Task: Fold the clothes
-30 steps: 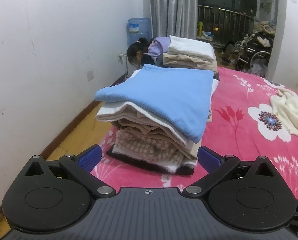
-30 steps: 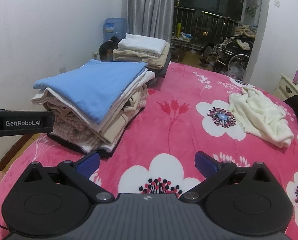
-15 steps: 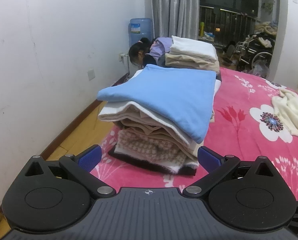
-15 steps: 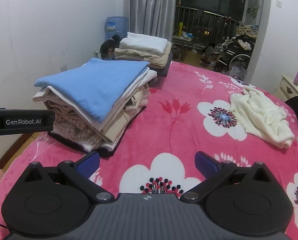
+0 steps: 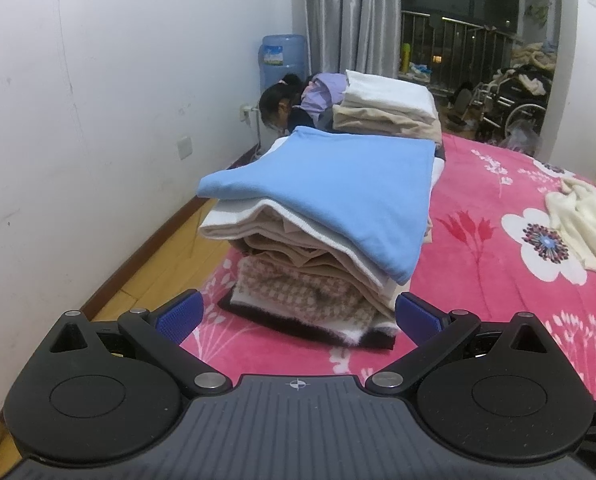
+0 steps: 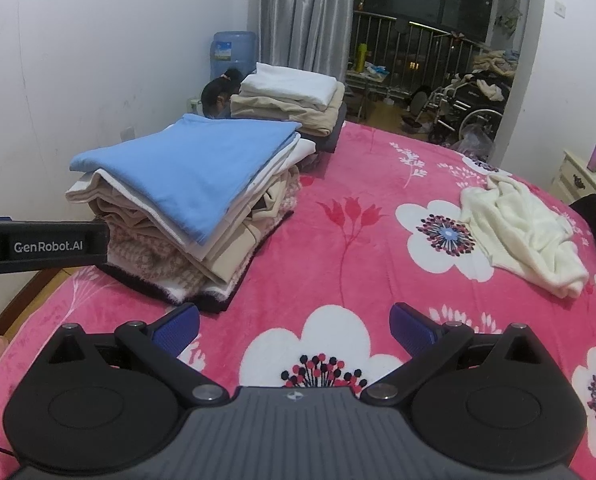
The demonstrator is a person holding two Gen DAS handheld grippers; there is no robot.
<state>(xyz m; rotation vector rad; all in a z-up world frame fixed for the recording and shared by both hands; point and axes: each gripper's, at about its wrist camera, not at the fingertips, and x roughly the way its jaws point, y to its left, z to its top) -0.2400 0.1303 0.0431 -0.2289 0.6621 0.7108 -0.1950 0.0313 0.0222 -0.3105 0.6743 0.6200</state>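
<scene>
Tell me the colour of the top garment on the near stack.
Light blue; right wrist view shows it best.

The one legible text is "GenRobot.AI" in white letters on the black bar-shaped body of the left gripper (image 6: 41, 246), which juts in from the left edge of the right wrist view. The pale blue water jug (image 6: 233, 53) at the far wall carries a blue-and-white label (image 6: 221, 53), its print too small to read.

On the bed (image 6: 338, 248), a folded stack (image 6: 185, 200) lies left, a crumpled garment (image 6: 518, 236) right.
</scene>
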